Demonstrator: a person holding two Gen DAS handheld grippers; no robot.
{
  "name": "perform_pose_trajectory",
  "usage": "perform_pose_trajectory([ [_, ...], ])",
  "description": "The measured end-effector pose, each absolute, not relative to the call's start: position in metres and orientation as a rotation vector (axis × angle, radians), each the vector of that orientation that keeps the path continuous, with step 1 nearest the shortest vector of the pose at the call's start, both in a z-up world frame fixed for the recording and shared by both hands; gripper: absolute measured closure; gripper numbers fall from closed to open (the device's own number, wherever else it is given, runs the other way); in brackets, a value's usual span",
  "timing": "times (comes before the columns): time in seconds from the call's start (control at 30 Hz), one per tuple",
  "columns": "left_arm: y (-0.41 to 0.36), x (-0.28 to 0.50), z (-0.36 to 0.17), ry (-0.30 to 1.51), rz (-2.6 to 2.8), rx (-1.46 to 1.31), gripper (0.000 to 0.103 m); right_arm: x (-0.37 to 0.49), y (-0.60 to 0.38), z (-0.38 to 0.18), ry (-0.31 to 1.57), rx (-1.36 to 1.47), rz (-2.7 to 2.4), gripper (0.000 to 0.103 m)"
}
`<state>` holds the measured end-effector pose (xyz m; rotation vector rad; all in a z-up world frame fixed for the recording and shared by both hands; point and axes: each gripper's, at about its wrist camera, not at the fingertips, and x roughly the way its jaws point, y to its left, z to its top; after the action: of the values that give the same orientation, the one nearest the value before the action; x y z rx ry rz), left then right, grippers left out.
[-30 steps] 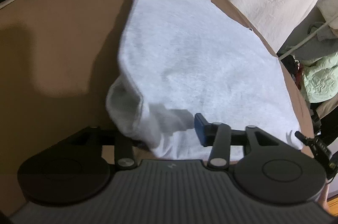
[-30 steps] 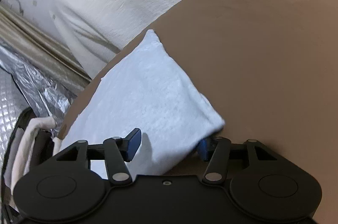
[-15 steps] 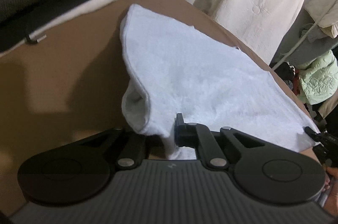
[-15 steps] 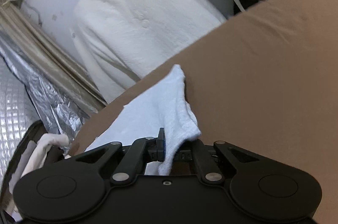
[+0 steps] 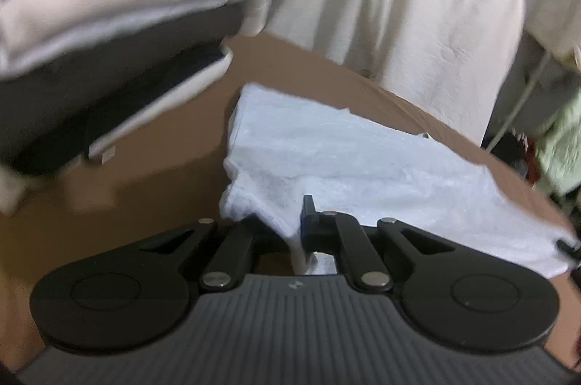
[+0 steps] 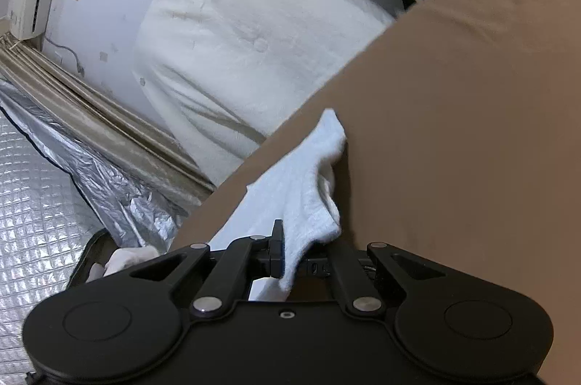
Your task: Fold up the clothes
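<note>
Both tongs have a corner each. The left tongs [image 5: 294,232] are clamped tight on the near corner of the white cloth [image 5: 345,159], a fold of it pinched between the blades and hanging down behind them. The right tongs [image 6: 290,258] are closed just as firmly on the other near corner, the fabric bunched and drooping over the blades. The cloth lies on the brown table [image 5: 145,167], its near edge lifted clear and the rest spread flat toward the far edge.

So by my read the fold is only starting: corners gripped, edge raised, nothing laid over yet. Carrying that edge across and setting it down is all to come.

The left view shows the cloth's broad face, plus a blurred stack of folded laundry [image 5: 109,21] at the far left corner of the table, perhaps finished pieces. The right view misses that pile; it shows the cloth edge-on as a narrow strip running along the table's edge, and beyond it a cream cushion [image 6: 236,40] and silvery matting [image 6: 54,185] on the floor.
</note>
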<state>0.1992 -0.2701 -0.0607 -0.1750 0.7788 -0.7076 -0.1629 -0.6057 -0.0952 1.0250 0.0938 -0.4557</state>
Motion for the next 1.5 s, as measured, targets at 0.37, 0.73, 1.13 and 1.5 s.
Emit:
perform_pose_trajectory([
  [0.37,-0.197,0.164,-0.043,0.793,-0.631,-0.127,0.1,-0.213,-0.555,-0.094,0.037,1.034,-0.3,0.098],
  [0.73,-0.126,0.13,-0.033,0.859,-0.536,-0.215,0.103,-0.264,-0.513,-0.063,0.152,0.97,-0.194,0.098],
  [1.13,-0.135,0.152,-0.083,1.201,-0.476,-0.265,0.098,-0.253,-0.524,-0.083,0.355,0.927,-0.253,0.098],
  [1.5,-0.149,0.148,-0.112,1.274,-0.42,-0.326,0.06,-0.244,-0.519,-0.074,0.299,0.854,-0.288,0.098],
])
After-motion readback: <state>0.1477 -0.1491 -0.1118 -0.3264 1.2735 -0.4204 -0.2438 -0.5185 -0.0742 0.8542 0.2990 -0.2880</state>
